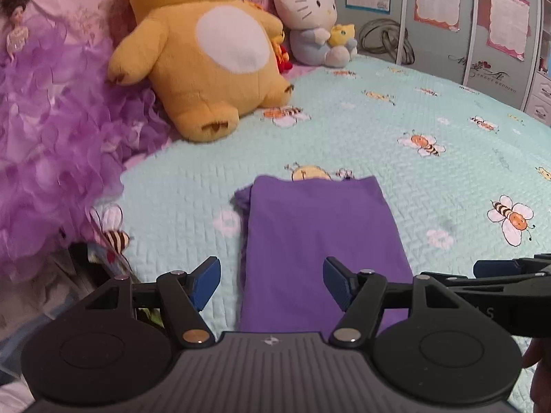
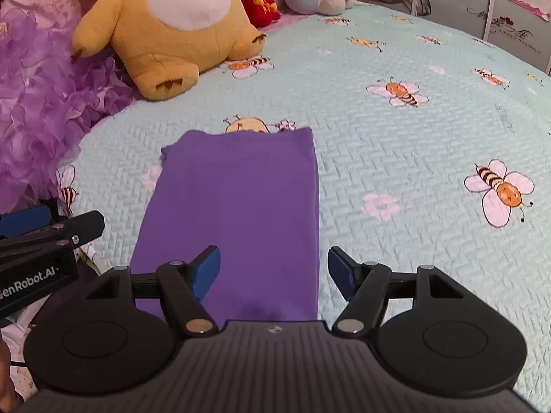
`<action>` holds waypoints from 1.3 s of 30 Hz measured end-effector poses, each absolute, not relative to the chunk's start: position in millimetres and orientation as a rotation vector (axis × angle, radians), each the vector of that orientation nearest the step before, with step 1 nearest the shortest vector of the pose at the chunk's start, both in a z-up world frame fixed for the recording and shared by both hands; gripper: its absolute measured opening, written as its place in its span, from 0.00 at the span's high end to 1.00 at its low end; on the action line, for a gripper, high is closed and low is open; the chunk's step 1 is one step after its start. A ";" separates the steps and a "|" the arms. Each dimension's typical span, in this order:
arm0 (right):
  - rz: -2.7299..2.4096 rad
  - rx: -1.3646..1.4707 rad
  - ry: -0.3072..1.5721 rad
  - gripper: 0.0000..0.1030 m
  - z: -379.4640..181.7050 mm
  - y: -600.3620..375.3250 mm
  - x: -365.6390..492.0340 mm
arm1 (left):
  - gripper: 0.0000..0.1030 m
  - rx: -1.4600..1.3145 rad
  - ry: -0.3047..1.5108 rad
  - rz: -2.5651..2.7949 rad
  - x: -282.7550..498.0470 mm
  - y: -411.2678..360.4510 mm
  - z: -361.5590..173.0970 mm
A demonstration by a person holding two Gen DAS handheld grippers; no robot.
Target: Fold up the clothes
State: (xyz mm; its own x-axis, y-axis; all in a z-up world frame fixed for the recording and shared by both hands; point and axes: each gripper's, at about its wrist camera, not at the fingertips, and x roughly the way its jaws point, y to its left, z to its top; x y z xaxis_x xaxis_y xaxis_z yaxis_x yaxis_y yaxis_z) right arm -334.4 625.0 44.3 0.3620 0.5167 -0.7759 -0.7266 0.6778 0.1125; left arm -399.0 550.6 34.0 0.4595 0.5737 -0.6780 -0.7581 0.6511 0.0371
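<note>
A purple garment (image 1: 316, 241) (image 2: 237, 199) lies folded into a long flat strip on the pale green bee-print bedspread (image 1: 430, 158) (image 2: 413, 144). My left gripper (image 1: 272, 284) hovers open above the strip's near left edge, with nothing between its blue pads. My right gripper (image 2: 273, 273) hovers open above the near right edge, also holding nothing. Each gripper shows at the side of the other's view: the right one (image 1: 496, 272) at the right edge, the left one (image 2: 38, 227) at the left edge.
A big yellow plush (image 1: 203, 51) (image 2: 165, 24), a white cat plush (image 1: 313, 17) and a small red toy (image 2: 260, 0) sit at the bed's head. A doll in a frilly purple gown (image 1: 51, 130) (image 2: 44, 103) lies at the left. Wardrobe doors (image 1: 475, 24) stand behind.
</note>
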 end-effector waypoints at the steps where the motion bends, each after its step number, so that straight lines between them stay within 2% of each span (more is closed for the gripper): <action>1: 0.812 -0.271 0.892 0.33 42.4 624.5 -335.0 | 0.33 -0.293 0.716 0.832 -398.8 550.9 32.6; 23: 0.813 -0.290 0.927 0.33 23.5 626.4 -337.5 | 0.33 -0.302 0.738 0.816 -396.7 549.2 18.6; 39: 0.840 -0.297 0.878 0.33 32.0 625.4 -344.5 | 0.32 -0.301 0.745 0.826 -396.8 547.5 20.5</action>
State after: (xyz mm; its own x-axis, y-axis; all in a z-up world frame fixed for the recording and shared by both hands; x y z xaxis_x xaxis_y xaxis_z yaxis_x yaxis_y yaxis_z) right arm -344.5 625.4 32.0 0.3526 0.5233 -0.7758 -0.7518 0.6520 0.0981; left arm -396.8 547.5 20.5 0.4471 0.5544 -0.7019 -0.7551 0.6546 0.0362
